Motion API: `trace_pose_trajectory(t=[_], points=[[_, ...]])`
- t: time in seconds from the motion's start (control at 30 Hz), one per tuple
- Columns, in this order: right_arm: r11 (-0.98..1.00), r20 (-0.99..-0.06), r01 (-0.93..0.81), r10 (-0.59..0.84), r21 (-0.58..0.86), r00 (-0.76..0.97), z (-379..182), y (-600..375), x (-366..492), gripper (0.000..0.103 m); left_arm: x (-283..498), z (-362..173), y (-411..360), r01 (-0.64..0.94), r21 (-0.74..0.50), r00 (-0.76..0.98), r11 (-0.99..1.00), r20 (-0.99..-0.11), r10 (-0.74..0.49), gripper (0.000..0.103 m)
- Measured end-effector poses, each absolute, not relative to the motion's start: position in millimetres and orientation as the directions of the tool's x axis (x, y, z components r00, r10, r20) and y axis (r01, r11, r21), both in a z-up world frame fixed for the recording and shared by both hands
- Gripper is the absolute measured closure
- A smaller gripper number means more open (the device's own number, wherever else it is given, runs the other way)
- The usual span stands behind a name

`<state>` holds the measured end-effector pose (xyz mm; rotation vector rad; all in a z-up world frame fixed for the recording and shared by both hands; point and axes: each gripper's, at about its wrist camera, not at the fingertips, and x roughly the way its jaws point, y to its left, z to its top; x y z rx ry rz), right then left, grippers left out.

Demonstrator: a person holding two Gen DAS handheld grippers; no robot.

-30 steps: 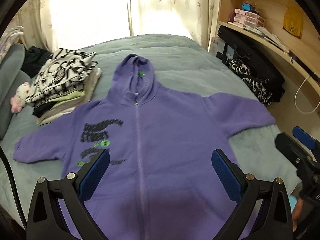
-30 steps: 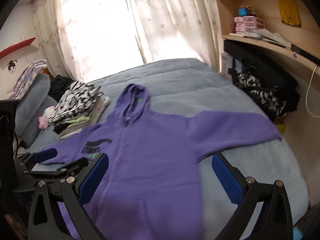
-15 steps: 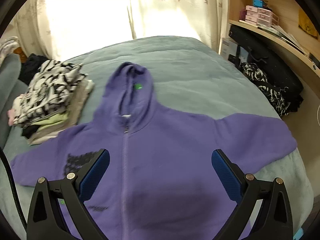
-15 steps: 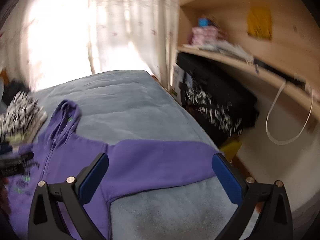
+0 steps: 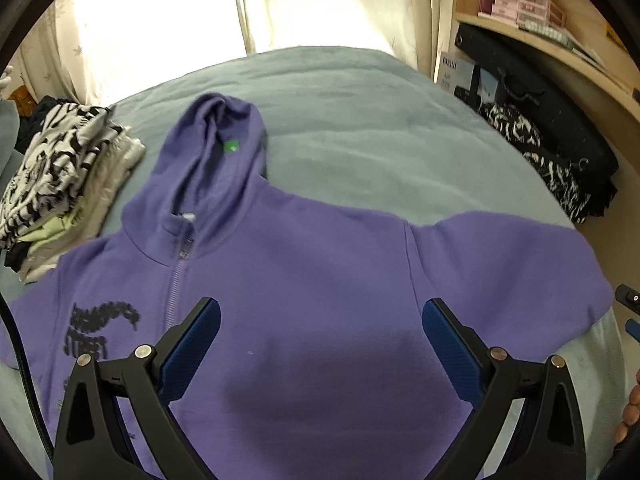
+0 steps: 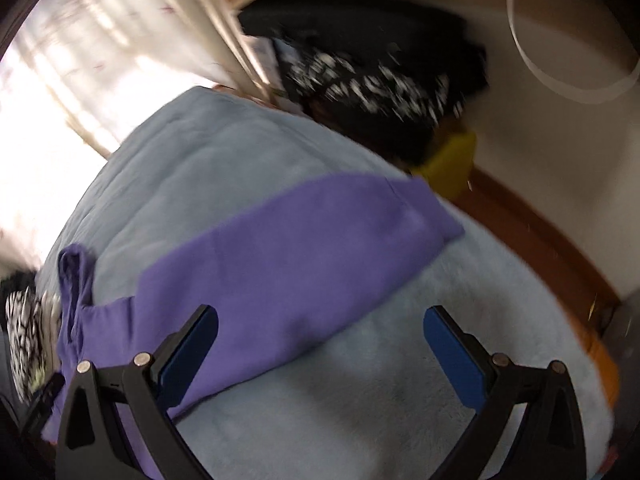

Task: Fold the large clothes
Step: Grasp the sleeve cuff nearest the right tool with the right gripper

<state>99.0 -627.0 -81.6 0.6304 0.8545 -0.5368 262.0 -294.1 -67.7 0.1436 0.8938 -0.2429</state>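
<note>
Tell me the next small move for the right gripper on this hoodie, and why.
Probably lower the right gripper onto the sleeve near its cuff and close. The hoodie lies flat and unfolded on the bed, both grippers are open and empty, and the sleeve stretches out just ahead of the right one.

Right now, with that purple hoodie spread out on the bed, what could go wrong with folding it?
The hoodie's sleeve reaches close to the edge of the bed, so a loose pull might slide it off. The stack of folded clothes lies right beside the other shoulder and could get knocked. Both sets of jaws are open and hold nothing, so a grab may miss the cloth.
</note>
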Motion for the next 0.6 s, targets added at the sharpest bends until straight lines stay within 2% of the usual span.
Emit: trace_pose_trajectory(t=[0.2, 0.37, 0.47, 0.53, 0.6], points=[[0.625, -0.835, 0.688, -0.102, 0.369, 0.541, -126.6, -645.6, 107.8, 0.0, 269.7, -99.4, -312.9, 0.283, 0.013, 0.56, 0.959, -0.814, -0.155, 0.011], [0.592, -0.812, 0.689, -0.097, 0.418, 0.576, -137.3, -655.8, 117.6, 0.0, 274.0, -111.6, -319.1, 0.29, -0.017, 0.532, 0.957, -0.828, -0.176, 0.016], [0.6, -0.81, 0.679, -0.087, 0.422, 0.581, -137.1, -660.3, 126.4, 0.0, 278.1, -117.9, -320.4, 0.281, -0.03, 0.513, 0.959, -0.84, -0.176, 0.027], [0.6, -0.802, 0.674, -0.09, 0.43, 0.591, -135.4, -663.3, 130.7, 0.007, 280.7, -121.1, -319.9, 0.287, -0.048, 0.49, 0.957, -0.851, -0.19, 0.041], [0.591, -0.805, 0.687, -0.105, 0.422, 0.584, -132.7, -665.9, 134.2, 0.032, 281.5, -120.3, -317.3, 0.29, -0.057, 0.483, 0.955, -0.853, -0.197, 0.049]])
